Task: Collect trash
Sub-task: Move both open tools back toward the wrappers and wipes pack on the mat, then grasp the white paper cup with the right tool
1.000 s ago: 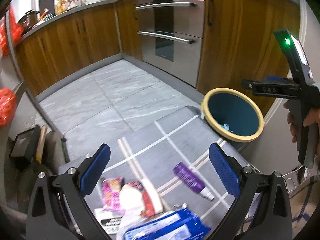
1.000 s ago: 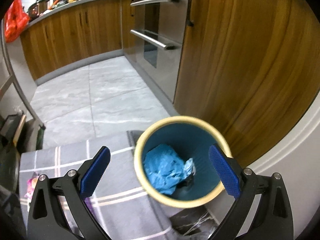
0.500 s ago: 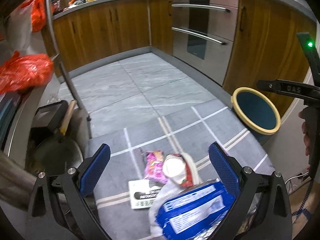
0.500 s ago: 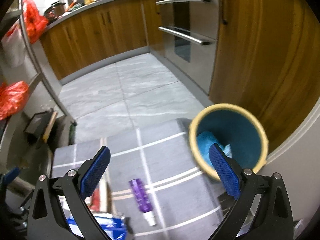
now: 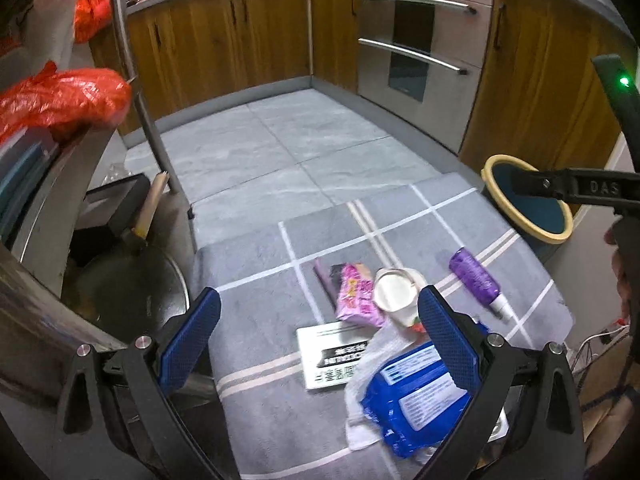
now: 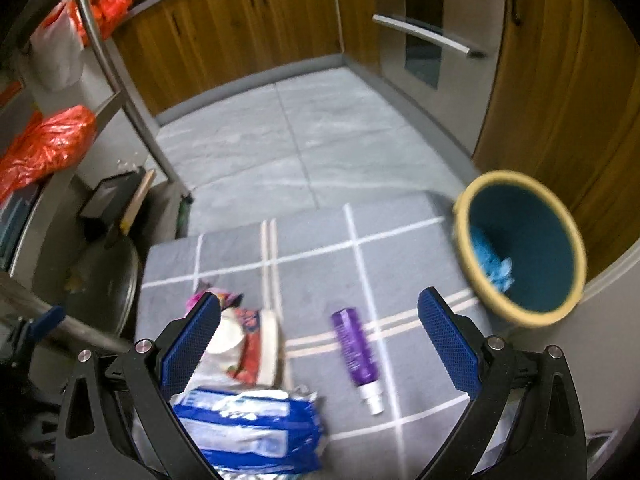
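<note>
Trash lies on a grey checked mat [image 5: 256, 264]: a purple bottle [image 5: 476, 280] [image 6: 354, 348], a pink wrapper [image 5: 354, 294], a white cup [image 5: 394, 290] [image 6: 244, 340], a white card [image 5: 332, 356] and a blue packet [image 5: 416, 400] [image 6: 248, 428]. A teal bin with a yellow rim [image 5: 532, 204] [image 6: 520, 248] stands at the mat's right edge and holds blue crumpled trash. My left gripper [image 5: 318, 340] is open and empty above the pile. My right gripper [image 6: 318, 340] is open and empty above the bottle; its body shows at the right in the left wrist view [image 5: 600, 188].
Wooden cabinets and a steel oven [image 5: 420, 44] line the far side of the tiled floor. A metal rack [image 5: 132, 80] with red bags [image 5: 60, 100] stands on the left. A dark pan with a wooden handle [image 5: 132, 272] lies under it beside the mat.
Both grippers have pulled back and turned left, away from the bin. The trash pile and the rack have come further into view. Both stay open and empty.
</note>
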Available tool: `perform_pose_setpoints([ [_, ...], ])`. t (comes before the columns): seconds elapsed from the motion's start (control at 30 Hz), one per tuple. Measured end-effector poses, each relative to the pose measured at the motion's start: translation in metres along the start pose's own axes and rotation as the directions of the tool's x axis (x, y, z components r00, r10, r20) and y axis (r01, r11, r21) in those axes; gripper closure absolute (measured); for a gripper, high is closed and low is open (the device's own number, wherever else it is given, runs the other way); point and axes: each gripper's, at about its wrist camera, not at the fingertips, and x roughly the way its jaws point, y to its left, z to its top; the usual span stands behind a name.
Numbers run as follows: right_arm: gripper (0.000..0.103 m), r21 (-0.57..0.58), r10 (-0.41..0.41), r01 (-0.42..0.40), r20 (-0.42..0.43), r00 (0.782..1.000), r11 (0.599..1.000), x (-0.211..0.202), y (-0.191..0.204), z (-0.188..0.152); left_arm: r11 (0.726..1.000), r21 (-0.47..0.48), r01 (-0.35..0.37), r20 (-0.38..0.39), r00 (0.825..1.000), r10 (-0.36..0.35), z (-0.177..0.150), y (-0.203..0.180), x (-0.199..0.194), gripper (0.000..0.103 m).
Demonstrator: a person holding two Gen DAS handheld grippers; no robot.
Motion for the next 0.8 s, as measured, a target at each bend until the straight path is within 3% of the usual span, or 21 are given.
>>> perform_pose_setpoints([
  [0.13,0.005,-0.025,0.001,-0.002,-0.037,0.999,1.0,0.009,0.017,-0.009,1.0,-0.026,0.005,-0.027,1.0,-0.006,-0.004,0.01,0.006,0.006],
  [0.27,0.005,-0.148,-0.029,0.02,-0.061,0.998,0.989,0.026,0.044,-0.018,0.999,-0.049,-0.024,-0.025,0.999,0.022,-0.003,0.022,0.004,0.006],
  [0.4,0.005,-0.217,0.0,-0.026,-0.116,0.993,0.976,0.051,0.065,-0.028,0.99,-0.139,-0.013,-0.014,1.0,0.011,-0.001,0.038,0.001,0.006],
  [0.6,0.008,-0.34,0.001,-0.059,-0.167,0.986,0.938,0.079,0.092,-0.048,0.99,-0.138,-0.035,-0.034,0.999,0.031,-0.001,0.043,0.007,0.006],
  [0.7,0.014,-0.37,-0.006,-0.063,-0.184,0.983,0.927,0.087,0.096,-0.052,0.991,-0.129,-0.037,-0.057,0.998,0.03,-0.002,0.044,0.013,0.006],
  [0.8,0.026,-0.377,-0.012,-0.074,-0.221,0.975,0.923,0.097,0.096,-0.056,0.991,-0.127,-0.034,-0.07,0.997,0.026,-0.003,0.045,0.018,0.006],
])
